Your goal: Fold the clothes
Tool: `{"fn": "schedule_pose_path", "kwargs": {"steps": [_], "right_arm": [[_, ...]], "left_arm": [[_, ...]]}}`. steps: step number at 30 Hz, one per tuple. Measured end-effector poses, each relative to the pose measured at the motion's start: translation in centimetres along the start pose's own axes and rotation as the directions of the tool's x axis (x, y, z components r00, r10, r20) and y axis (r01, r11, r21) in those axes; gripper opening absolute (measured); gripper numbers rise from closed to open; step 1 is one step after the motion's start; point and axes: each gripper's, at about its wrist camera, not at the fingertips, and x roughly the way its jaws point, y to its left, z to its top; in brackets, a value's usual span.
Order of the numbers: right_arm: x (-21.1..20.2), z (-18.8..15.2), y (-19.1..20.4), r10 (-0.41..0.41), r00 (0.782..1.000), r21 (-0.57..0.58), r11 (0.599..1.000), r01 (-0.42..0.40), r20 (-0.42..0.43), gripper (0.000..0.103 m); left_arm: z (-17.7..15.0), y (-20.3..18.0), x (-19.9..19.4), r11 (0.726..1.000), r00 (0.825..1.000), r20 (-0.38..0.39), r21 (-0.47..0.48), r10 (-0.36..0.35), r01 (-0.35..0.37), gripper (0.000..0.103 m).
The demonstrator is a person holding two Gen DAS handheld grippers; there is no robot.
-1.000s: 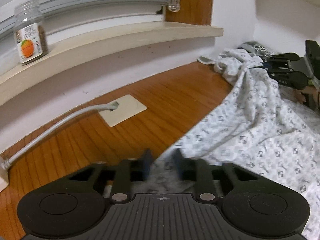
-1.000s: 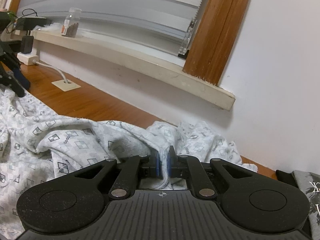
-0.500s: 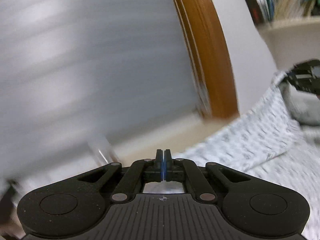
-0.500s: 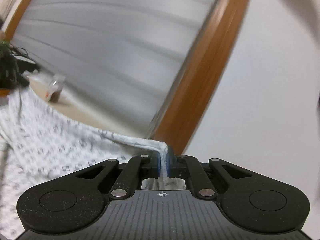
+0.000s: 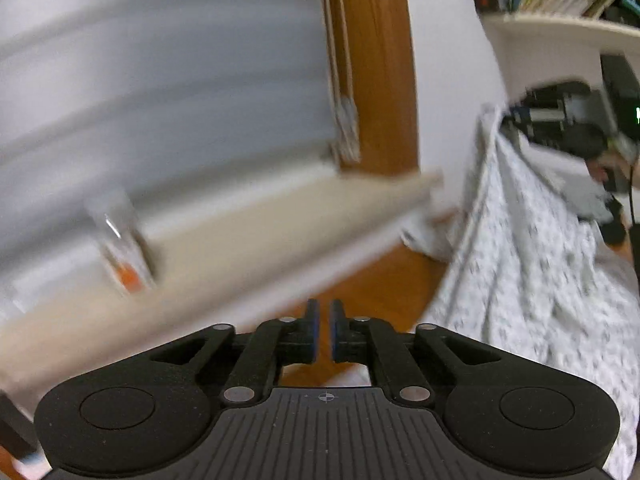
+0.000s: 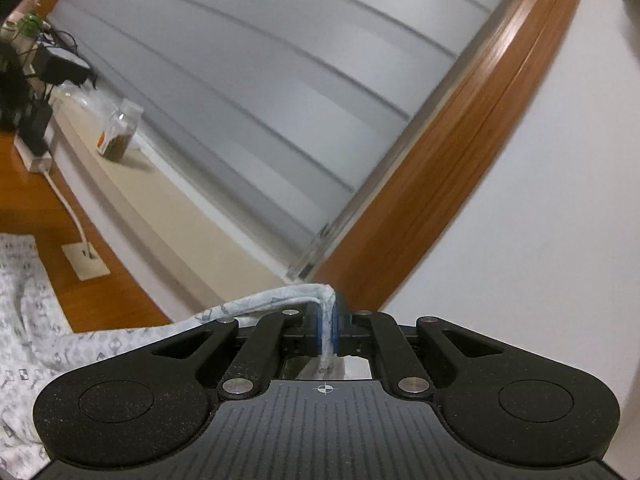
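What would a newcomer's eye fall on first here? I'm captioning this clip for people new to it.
The white patterned garment, pinched in the shut right gripper, drapes away to the left. The left gripper has nothing between its opening jaws, with the cloth hanging to its right. Behind stand grey blinds and a small jar on the sill.

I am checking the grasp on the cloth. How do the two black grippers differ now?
The left gripper has a gap between its opening jaws, with nothing in it. The right gripper has its jaws clamped on the white patterned garment, which hangs from it. Both have blue pads.
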Motion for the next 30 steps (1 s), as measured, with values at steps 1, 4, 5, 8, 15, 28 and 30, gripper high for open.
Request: {"fn": "schedule_pose_path", "kwargs": {"steps": [1, 4, 5, 8, 15, 28, 30], "right_arm": [[0.0, -0.2, 0.2, 0.002, 1.0, -0.004, 1.0, -0.002, -0.003, 0.006], [0.1, -0.8, 0.4, 0.003, 1.0, -0.007, 1.0, -0.003, -0.02, 0.006], [0.2, -1.0, 0.5, 0.002, 1.0, -0.01, 1.0, -0.002, -0.025, 0.006], [0.4, -1.5, 0.5, 0.0, 0.999, -0.021, 1.0, -0.001, -0.041, 0.006], [1.4, -3.8, 0.2, -0.03, 0.991, -0.021, 0.999, 0.028, -0.13, 0.006], [3.2, -12.2, 0.5, -0.022, 0.943, 0.024, 0.999, 0.032, -0.332, 0.007], [3.0, -12.1, 0.5, -0.032, 0.947, 0.023, 0.999, 0.042, -0.319, 0.007]], "left_arm": [[-0.7, -0.3, 0.8, 1.0, 1.0, -0.021, 0.004, -0.016, 0.016, 0.025], [-1.8, -1.2, 3.2, 0.999, 0.996, -0.077, 0.016, -0.042, 0.043, 0.046], [-1.9, -1.3, 3.9, 0.999, 0.995, -0.086, 0.016, -0.048, 0.05, 0.05], [-1.9, -1.8, 5.2, 0.996, 0.991, -0.097, -0.006, -0.093, 0.093, 0.055], [-1.9, -4.4, 6.8, 0.988, 0.976, -0.178, 0.069, -0.123, 0.137, 0.059], [-2.9, -1.3, 5.9, 0.996, 0.978, -0.188, 0.009, -0.091, 0.094, 0.069], [-2.7, -1.3, 6.2, 0.993, 0.978, -0.169, -0.01, -0.119, 0.119, 0.069]]}}
